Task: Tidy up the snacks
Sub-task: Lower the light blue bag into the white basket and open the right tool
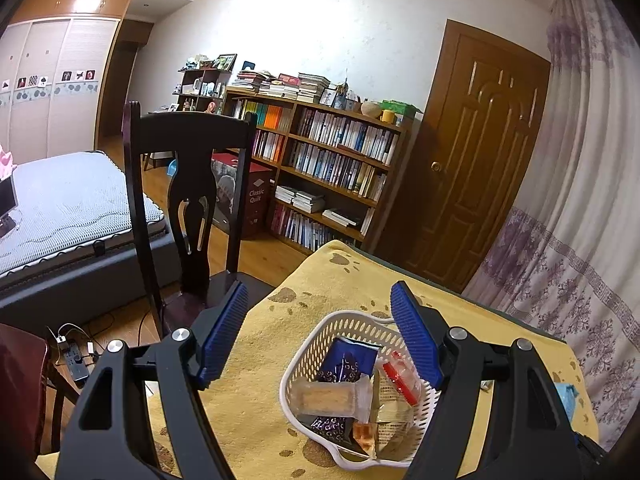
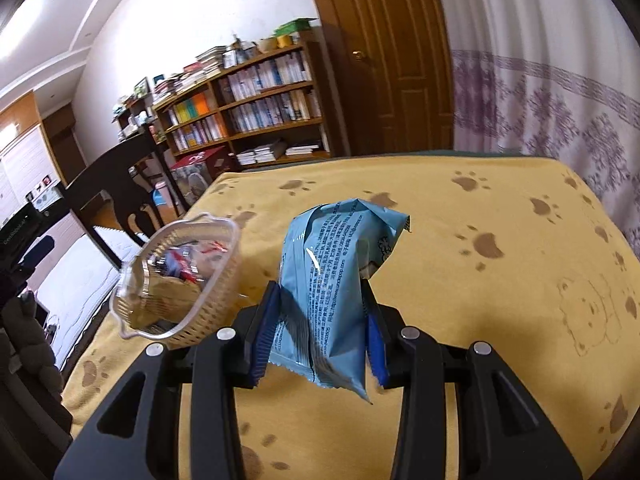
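Observation:
A white slotted basket (image 1: 316,330) sits on the yellow paw-print cloth (image 1: 264,332) and holds several wrapped snacks: a dark blue packet (image 1: 352,362), a clear-wrapped biscuit (image 1: 326,398) and a red and clear one (image 1: 400,376). My left gripper (image 1: 320,298) hovers above it, open, with nothing between its blue pads. In the right wrist view the same basket (image 2: 208,304) stands to the left. My right gripper (image 2: 320,300) is shut on a light blue snack bag (image 2: 332,280), held up above the cloth to the right of the basket.
A dark wooden chair (image 1: 192,184) stands at the table's left side, with a bed (image 1: 60,208) behind it. A bookshelf (image 1: 320,168), a brown door (image 1: 480,152) and a patterned curtain (image 1: 580,200) line the far side. Bare yellow cloth (image 2: 500,260) spreads to the right.

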